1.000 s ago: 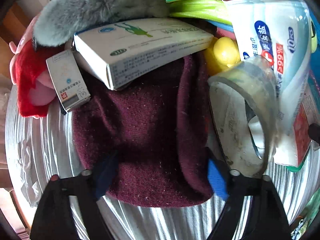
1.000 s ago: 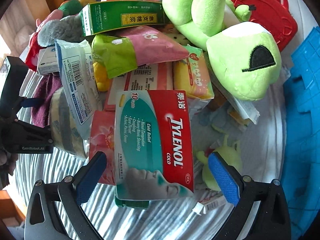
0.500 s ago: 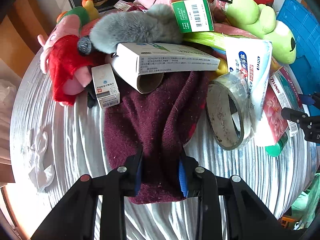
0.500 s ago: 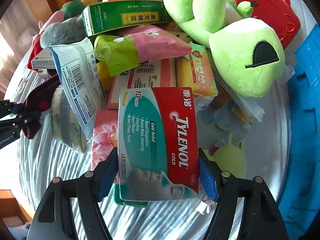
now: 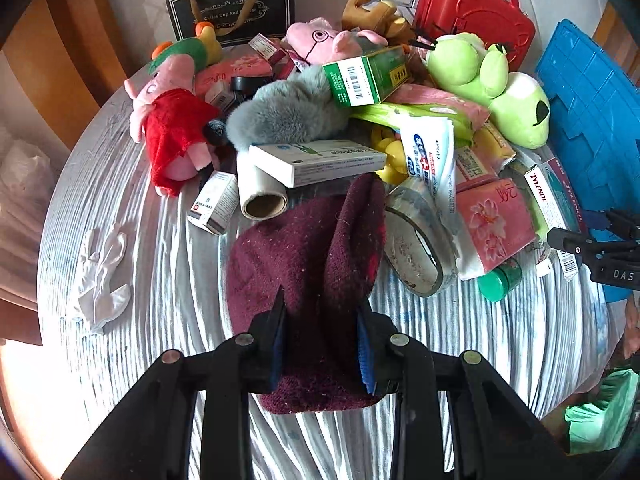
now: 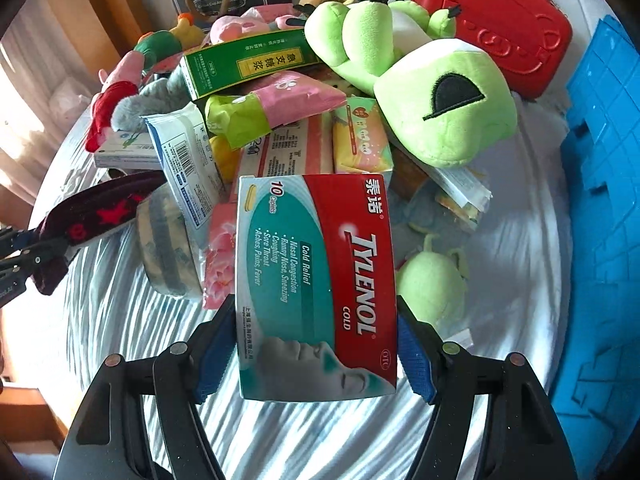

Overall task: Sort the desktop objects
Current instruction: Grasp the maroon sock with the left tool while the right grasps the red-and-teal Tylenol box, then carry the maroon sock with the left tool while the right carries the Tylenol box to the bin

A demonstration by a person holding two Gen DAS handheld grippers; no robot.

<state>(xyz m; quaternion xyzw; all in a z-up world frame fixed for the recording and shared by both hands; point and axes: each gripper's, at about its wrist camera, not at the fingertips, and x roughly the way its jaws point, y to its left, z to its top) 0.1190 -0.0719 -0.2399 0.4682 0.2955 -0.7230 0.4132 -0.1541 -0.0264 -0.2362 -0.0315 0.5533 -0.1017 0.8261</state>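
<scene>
A dark maroon knit cloth [image 5: 304, 248] hangs from my left gripper [image 5: 320, 332], which is shut on its near end. The cloth's far end still reaches under a white medicine box [image 5: 320, 160]. In the right wrist view the same cloth [image 6: 100, 212] shows red stars and stretches to the left edge. My right gripper [image 6: 316, 332] is shut on the sides of a red and teal Tylenol box [image 6: 316, 280], held above the striped tablecloth [image 6: 120, 320]. From the left wrist view, that box [image 5: 548, 192] and the right gripper [image 5: 600, 244] appear at the far right.
A pile fills the back of the round table: a green plush frog [image 6: 440, 120], a grey furry toy [image 5: 288, 112], a pink pig doll [image 5: 172, 136], tissue packs [image 5: 496, 224], a tape roll [image 5: 416, 248]. A blue crate [image 6: 600, 200] stands right, a red case [image 5: 476, 12] behind, a white glove [image 5: 100, 276] left.
Both grippers have shut, the left on the maroon cloth and the right on the Tylenol box. Both have risen, so the pile looks farther away and the cloth is drawn up.
</scene>
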